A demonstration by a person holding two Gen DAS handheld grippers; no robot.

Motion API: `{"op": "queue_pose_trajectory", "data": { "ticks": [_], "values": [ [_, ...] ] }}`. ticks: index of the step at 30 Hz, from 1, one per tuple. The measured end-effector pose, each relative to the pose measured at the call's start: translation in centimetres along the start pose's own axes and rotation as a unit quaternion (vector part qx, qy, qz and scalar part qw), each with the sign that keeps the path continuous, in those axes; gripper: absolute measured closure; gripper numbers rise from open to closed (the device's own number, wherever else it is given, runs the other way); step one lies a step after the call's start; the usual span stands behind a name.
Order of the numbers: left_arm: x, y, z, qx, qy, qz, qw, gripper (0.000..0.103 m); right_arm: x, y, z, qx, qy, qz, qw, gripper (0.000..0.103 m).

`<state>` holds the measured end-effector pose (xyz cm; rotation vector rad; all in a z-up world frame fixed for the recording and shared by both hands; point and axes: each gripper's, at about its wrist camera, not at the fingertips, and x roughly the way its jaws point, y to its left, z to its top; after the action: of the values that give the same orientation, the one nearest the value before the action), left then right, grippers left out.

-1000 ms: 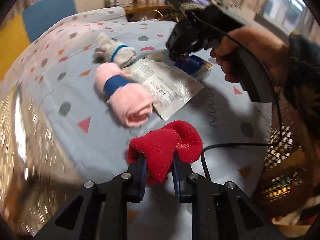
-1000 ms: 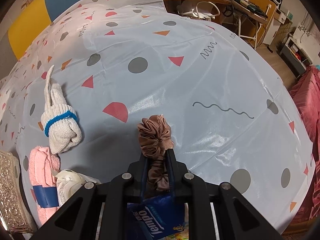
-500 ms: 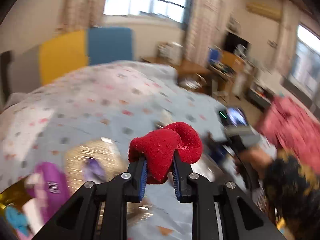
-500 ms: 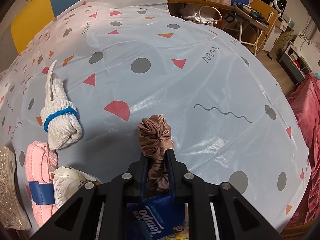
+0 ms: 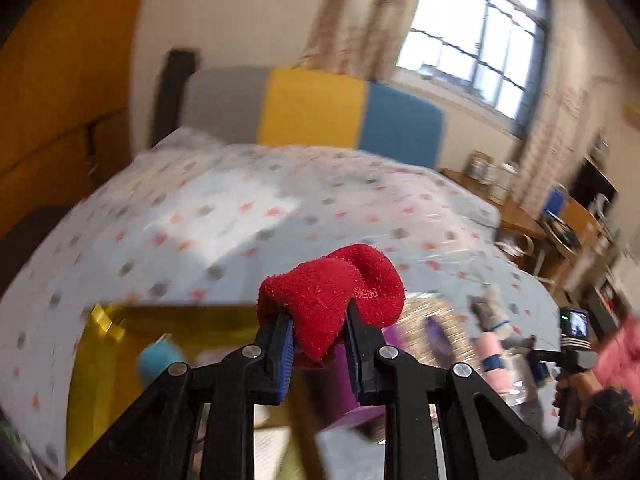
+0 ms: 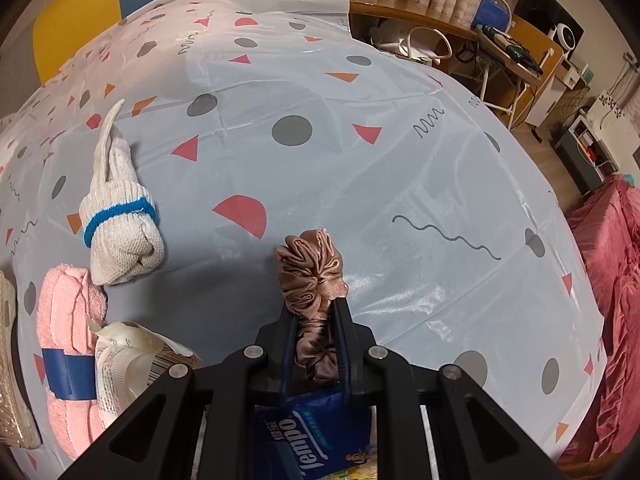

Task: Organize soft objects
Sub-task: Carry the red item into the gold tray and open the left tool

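My left gripper (image 5: pixel 318 320) is shut on a red fuzzy sock (image 5: pixel 332 296) and holds it up in the air over a yellow-rimmed box (image 5: pixel 104 320) at the near edge of the bed. My right gripper (image 6: pixel 314 316) is shut on a brown satin scrunchie (image 6: pixel 312 268), just above the patterned sheet (image 6: pixel 360 160). Left of it lie a white rolled sock with a blue band (image 6: pixel 120 220) and a pink rolled towel with a blue band (image 6: pixel 68 332). The pink towel (image 5: pixel 494 364) and the white sock (image 5: pixel 492 312) also show blurred at the right of the left wrist view.
A clear plastic packet (image 6: pixel 132 360) lies beside the pink towel, and a blue Tempo tissue pack (image 6: pixel 308 436) sits under my right gripper. A glittery tray edge (image 6: pixel 12 360) is at the far left. The box holds a blue ball (image 5: pixel 160 360) and purple items (image 5: pixel 356 392). A desk (image 6: pixel 500 40) stands beyond the bed.
My left gripper has swung up and to the left with the red sock, from over the sheet near the pink towel to above the yellow-rimmed box. The right gripper has hardly moved.
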<state>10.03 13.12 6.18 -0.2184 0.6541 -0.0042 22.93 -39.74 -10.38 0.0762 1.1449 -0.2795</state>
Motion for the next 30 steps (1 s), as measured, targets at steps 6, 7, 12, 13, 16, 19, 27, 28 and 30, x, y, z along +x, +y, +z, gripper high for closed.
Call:
{"op": "queue_pose_trajectory", "data": {
  "ticks": [6,7,12,13,16,19,27,28,30],
  "values": [
    [1.0,7.9,-4.3,-0.097,0.054,0.039,0.9931,0.08,-0.3,0.8,-0.4,-0.012,-0.003,-0.01,1.0,0.086],
    [1.2,8.4,-4.6,-0.105,0.06,0.041,0.9918,0.08,-0.4,0.9,-0.4,-0.013,-0.003,-0.012,1.0,0.086],
    [3.8,9.1,-5.0,-0.122,0.083,0.04,0.9883,0.076,-0.6,1.6,-0.6,-0.022,-0.005,-0.022,1.0,0.087],
    [4.3,8.9,-4.8,-0.123,0.087,0.04,0.9878,0.074,-0.6,1.7,-0.7,-0.023,-0.005,-0.023,0.999,0.087],
    [5.8,7.9,-4.3,-0.104,0.096,0.044,0.9889,0.056,-0.8,2.0,-0.9,-0.023,-0.005,-0.025,0.999,0.087],
    [5.8,7.4,-4.4,-0.096,0.09,0.059,0.9895,0.048,-0.9,2.0,-0.9,-0.022,-0.004,-0.023,0.999,0.087],
    [3.7,4.7,-7.1,-0.037,0.081,0.084,0.9925,0.044,-0.5,1.4,-0.6,-0.023,-0.004,-0.02,1.0,0.087],
    [3.4,4.3,-7.5,-0.031,0.081,0.084,0.9927,0.044,-0.5,1.4,-0.5,-0.023,-0.004,-0.02,1.0,0.087],
    [2.6,3.6,-8.1,-0.016,0.077,0.084,0.9934,0.042,-0.4,1.4,-0.5,-0.024,-0.004,-0.02,1.0,0.087]
  ]
}}
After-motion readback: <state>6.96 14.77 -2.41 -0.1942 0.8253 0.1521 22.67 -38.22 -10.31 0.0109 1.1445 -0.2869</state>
